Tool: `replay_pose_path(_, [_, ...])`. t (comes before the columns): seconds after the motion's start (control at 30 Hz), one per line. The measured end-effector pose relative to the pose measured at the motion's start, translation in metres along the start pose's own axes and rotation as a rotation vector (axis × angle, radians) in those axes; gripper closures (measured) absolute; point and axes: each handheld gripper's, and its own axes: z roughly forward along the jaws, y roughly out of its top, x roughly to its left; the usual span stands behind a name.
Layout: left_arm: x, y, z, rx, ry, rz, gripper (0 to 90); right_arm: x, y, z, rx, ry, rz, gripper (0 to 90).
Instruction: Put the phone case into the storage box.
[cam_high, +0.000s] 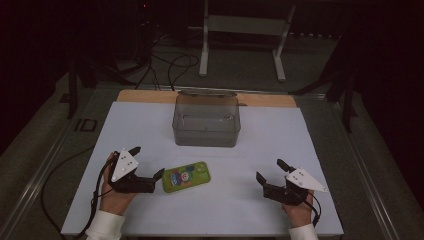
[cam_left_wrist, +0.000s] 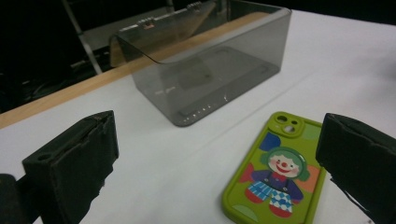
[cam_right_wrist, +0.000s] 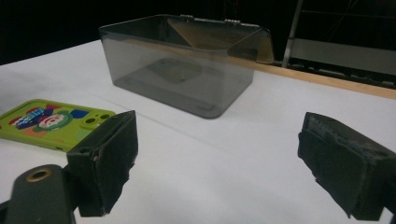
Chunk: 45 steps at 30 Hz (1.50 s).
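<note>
A green phone (cam_high: 186, 177) with a clown picture on its case lies flat on the white table (cam_high: 260, 145), near the front. My left gripper (cam_high: 147, 161) rests just to its left, open, one jaw close to the phone's left end. In the left gripper view the phone (cam_left_wrist: 274, 172) lies beside the right jaw. My right gripper (cam_high: 271, 169) rests at the front right, open and empty, well apart from the phone (cam_right_wrist: 51, 122). A smoky transparent box (cam_high: 206, 120) with its lid open stands behind the phone, and looks empty inside.
The box (cam_left_wrist: 210, 60) (cam_right_wrist: 182, 65) has its hinged lid tipped back toward the wooden strip (cam_high: 150, 96) along the table's far edge. A white metal stand (cam_high: 245, 30) and cables lie on the floor beyond.
</note>
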Motion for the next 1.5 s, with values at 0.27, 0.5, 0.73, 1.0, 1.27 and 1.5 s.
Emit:
replay_pose_path(0.27, [-0.002, 0.004, 0.013, 0.054, -0.045, 0.034, 0.0, 0.0, 0.001, -0.001, -0.011, -0.003, 0.005, 12.2])
replay_pose_path(0.5, [0.0, 0.01, 0.023, 0.104, -0.078, 0.05, 0.0, 0.001, 0.0, -0.001, -0.01, -0.009, 0.001, 12.3])
replay_pose_path(0.73, [-0.003, 0.016, 0.033, 0.173, -0.132, 0.094, 0.0, 0.001, 0.0, -0.001, -0.009, -0.008, 0.002, 12.3])
replay_pose_path(1.0, [-0.006, 0.015, 0.047, 0.259, -0.19, 0.118, 0.0, 0.001, 0.0, -0.002, -0.008, -0.006, 0.003, 12.3])
replay_pose_path(1.27, [-0.01, 0.012, 0.062, 0.36, -0.242, 0.155, 0.0, 0.0, 0.0, -0.002, -0.011, -0.002, 0.006, 12.2])
replay_pose_path(1.5, [-0.012, 0.008, 0.075, 0.441, -0.296, 0.169, 0.0, 0.0, 0.0, -0.001, -0.007, -0.001, 0.006, 12.3])
